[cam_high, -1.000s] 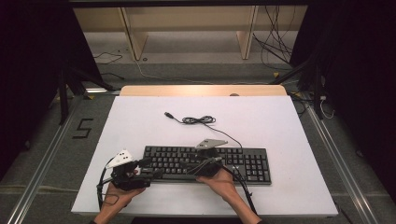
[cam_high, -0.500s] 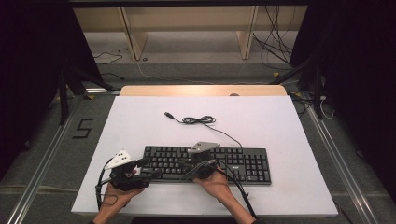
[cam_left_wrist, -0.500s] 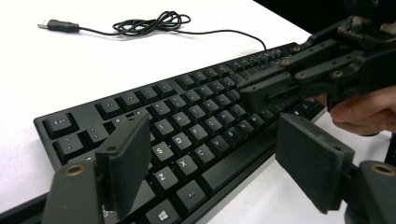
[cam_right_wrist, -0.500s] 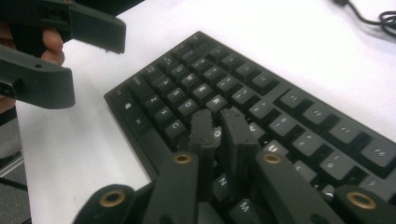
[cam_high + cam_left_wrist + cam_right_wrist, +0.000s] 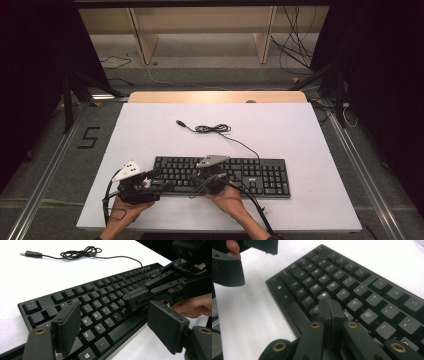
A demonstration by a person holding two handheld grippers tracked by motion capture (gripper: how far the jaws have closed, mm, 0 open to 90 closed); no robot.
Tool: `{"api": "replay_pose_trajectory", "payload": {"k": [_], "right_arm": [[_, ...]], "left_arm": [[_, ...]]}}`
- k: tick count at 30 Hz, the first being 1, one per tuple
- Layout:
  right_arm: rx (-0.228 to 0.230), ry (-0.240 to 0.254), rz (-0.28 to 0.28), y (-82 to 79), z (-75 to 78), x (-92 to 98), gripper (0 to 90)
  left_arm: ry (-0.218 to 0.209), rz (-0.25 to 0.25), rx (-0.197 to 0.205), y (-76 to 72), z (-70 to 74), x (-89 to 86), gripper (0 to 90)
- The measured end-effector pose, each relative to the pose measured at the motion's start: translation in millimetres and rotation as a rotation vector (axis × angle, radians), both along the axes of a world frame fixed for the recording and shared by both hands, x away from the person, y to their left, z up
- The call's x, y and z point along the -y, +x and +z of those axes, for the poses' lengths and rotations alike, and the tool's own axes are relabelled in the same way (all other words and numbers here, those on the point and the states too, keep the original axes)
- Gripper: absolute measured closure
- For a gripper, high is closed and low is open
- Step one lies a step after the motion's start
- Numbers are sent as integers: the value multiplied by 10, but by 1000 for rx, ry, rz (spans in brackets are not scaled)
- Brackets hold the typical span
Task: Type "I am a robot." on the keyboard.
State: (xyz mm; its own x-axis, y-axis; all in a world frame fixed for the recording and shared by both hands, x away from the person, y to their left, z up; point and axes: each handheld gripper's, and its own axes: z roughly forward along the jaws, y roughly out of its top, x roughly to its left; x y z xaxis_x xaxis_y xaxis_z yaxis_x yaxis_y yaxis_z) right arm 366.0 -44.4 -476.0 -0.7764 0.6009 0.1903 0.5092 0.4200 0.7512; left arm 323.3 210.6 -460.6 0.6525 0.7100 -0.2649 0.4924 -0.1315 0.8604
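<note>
Simply black keyboard (image 5: 220,176), flat, corded.

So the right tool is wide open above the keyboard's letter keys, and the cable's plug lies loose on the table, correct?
Not quite: the right tool is shut, as the right gripper view shows. It is above the keyboard's letter keys, and the plug lies loose on the table.

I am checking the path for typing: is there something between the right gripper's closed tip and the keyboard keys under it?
Nothing visible stands between them. The right gripper, jaws shut together, points straight down at the keyboard near the F and G keys. The left gripper is open over the keyboard's left end, off to the side.
</note>
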Motion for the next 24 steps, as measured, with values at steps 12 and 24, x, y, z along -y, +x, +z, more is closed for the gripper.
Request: {"api": "replay_pose_trajectory", "payload": {"k": [12,24], "right_arm": [[-11,-13,5,-2,-42,-21,900],[-17,-29,8,-9,-94,-34,900]], "left_arm": [[0,1,-1,0,-1,3,266],[4,1,-3,4,-3,1,266]]}}
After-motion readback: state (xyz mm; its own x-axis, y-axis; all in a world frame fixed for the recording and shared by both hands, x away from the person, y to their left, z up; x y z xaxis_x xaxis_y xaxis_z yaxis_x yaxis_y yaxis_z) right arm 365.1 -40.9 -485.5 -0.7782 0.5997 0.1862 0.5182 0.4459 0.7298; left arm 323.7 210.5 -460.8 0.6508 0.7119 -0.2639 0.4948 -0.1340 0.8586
